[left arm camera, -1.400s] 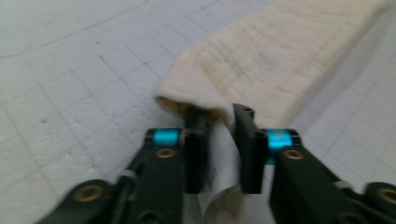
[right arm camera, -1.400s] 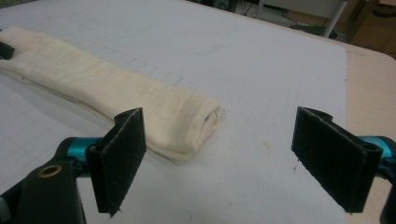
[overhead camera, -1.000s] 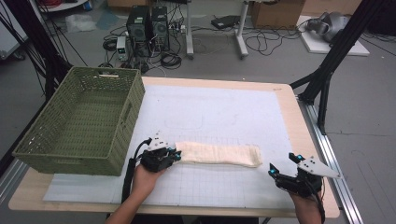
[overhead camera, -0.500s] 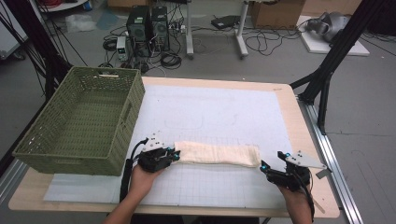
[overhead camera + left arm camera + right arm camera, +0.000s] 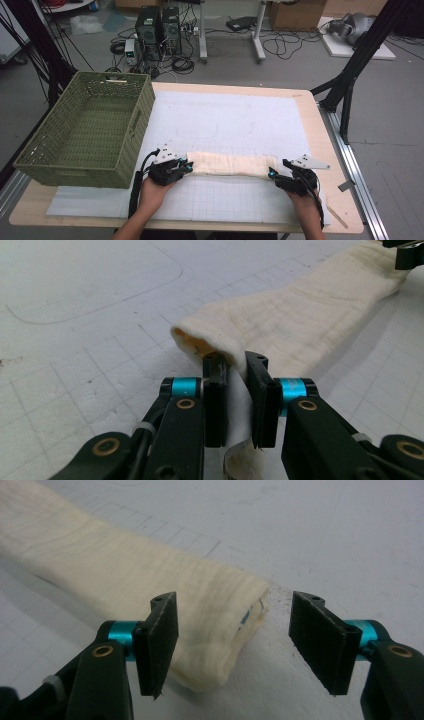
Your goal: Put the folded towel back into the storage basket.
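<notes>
Cream cloth, green basket

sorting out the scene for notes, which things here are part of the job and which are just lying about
In the job:
- folded cream cloth
- left gripper, shut on the cloth's end
- right gripper, open, jaws just closing around the other end

Lying about:
- green basket, empty
- white grid mat
- computer towers on the floor
</notes>
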The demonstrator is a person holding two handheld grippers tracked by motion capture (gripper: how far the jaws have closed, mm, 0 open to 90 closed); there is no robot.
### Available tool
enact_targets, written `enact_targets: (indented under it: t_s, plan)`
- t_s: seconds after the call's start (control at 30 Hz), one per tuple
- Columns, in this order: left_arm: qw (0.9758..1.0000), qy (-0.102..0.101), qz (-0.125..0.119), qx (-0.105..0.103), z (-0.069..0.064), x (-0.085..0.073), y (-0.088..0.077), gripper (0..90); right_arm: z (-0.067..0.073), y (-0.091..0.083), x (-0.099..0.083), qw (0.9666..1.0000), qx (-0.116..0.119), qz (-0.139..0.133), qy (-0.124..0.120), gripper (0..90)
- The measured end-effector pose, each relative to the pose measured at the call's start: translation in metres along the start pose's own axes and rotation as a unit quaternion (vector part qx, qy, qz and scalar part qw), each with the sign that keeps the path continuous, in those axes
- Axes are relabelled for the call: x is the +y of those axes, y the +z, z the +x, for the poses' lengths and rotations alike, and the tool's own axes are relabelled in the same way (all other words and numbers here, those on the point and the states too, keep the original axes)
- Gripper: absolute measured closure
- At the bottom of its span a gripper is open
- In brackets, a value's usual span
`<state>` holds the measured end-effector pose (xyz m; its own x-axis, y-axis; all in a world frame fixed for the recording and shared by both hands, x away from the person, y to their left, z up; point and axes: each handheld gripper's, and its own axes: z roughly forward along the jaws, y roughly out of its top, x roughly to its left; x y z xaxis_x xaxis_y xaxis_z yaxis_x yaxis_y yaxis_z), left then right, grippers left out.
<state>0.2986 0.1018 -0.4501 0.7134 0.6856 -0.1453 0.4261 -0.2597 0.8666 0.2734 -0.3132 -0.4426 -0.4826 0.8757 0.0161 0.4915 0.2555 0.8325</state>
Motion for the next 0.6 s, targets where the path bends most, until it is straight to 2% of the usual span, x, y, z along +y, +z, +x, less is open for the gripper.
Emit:
enact_targets:
  t_s: [0.13,0.17,0.27,0.33,0.43,0.5,0.6]
  plan:
    - [1.0,0.0,0.001,-0.001,0.001,0.0,0.0,77.6,0.002,0.009,0.0,0.9999,0.005,0.015,-0.004,36.0]
    - [1.0,-0.001,0.0,-0.001,0.0,0.0,0.0,77.6,0.003,0.013,0.0,0.9994,0.003,0.035,-0.006,36.6]
    - [1.0,0.0,0.0,-0.001,0.0,0.0,0.0,77.6,0.005,0.016,0.0,0.9988,0.0,0.048,-0.012,39.7]
    - [1.0,0.001,0.001,-0.001,0.0,0.0,0.0,77.7,0.005,0.016,0.001,0.9986,0.0,0.052,0.0,42.1]
    - [1.0,0.003,0.002,0.0,0.0,0.0,0.0,77.7,0.005,0.016,0.0,0.9982,0.013,0.055,0.02,49.8]
    - [1.0,0.005,0.004,0.0,0.0,0.0,0.0,77.7,0.005,0.016,-0.001,0.9981,0.02,0.054,0.024,55.1]
    - [0.9999,0.009,0.004,0.002,-0.001,0.0,0.001,77.7,0.004,0.015,-0.001,0.9978,0.026,0.054,0.026,58.2]
